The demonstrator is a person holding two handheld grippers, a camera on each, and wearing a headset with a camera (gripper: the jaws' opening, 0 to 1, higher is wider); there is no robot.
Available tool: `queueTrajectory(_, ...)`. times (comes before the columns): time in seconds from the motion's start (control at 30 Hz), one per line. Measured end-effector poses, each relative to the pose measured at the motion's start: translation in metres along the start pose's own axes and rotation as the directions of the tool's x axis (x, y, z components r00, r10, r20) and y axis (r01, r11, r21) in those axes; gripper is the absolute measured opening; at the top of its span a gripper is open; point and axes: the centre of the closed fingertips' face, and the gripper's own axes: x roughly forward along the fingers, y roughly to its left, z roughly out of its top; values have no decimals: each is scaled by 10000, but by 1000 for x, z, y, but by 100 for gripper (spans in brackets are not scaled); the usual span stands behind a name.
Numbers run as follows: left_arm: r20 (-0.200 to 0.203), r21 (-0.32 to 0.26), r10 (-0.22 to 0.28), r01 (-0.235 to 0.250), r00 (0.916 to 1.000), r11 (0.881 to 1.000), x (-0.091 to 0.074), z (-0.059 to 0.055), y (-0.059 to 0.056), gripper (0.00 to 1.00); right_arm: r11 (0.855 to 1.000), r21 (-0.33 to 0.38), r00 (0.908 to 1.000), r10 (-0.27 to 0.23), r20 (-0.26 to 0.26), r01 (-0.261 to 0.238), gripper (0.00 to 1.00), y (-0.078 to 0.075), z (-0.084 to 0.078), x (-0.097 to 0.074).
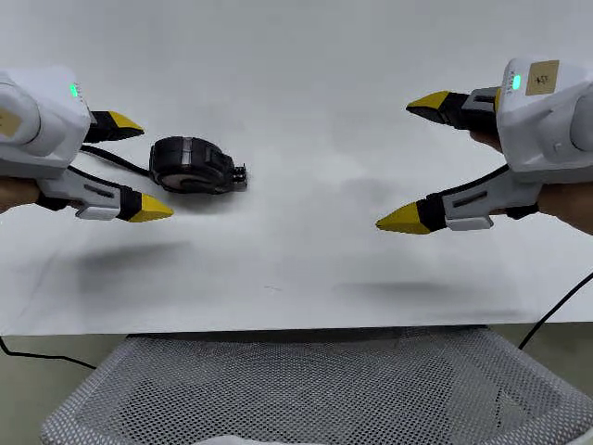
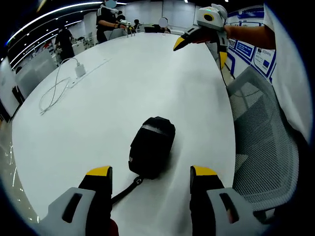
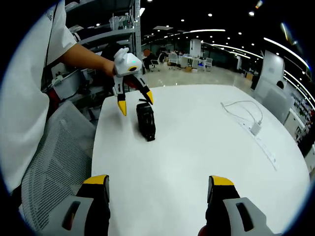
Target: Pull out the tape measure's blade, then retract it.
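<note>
Both released, left gripper (image 1: 145,167) just behind tape measure (image 1: 190,165); right gripper (image 1: 397,165) well apart

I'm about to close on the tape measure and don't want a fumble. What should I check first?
1. Left tool open: ok, its jaws stand wide on either side of the tape measure.
2. Tape measure gripped: not ok, it lies loose on the table.
3. Blade fully in: ok, just the hook sticks out of the case.
4. Hook faces the right tool: ok.
5. Right tool open: ok, but well away from the hook.
6. Strap clear of the left jaws: cannot tell, it runs back between them.
</note>
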Motion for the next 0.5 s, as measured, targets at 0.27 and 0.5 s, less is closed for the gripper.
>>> queueTrajectory(0.27,-139,321,-121,126,9998,9994,8,-1,4,52,9998,-40,9998,207,-63,-207,78,-2,-1,7)
queueTrajectory(0.5,-278,421,-234,246,9993,9988,16,0,7,46,9994,-112,9994,324,-77,-325,76,-2,0,11)
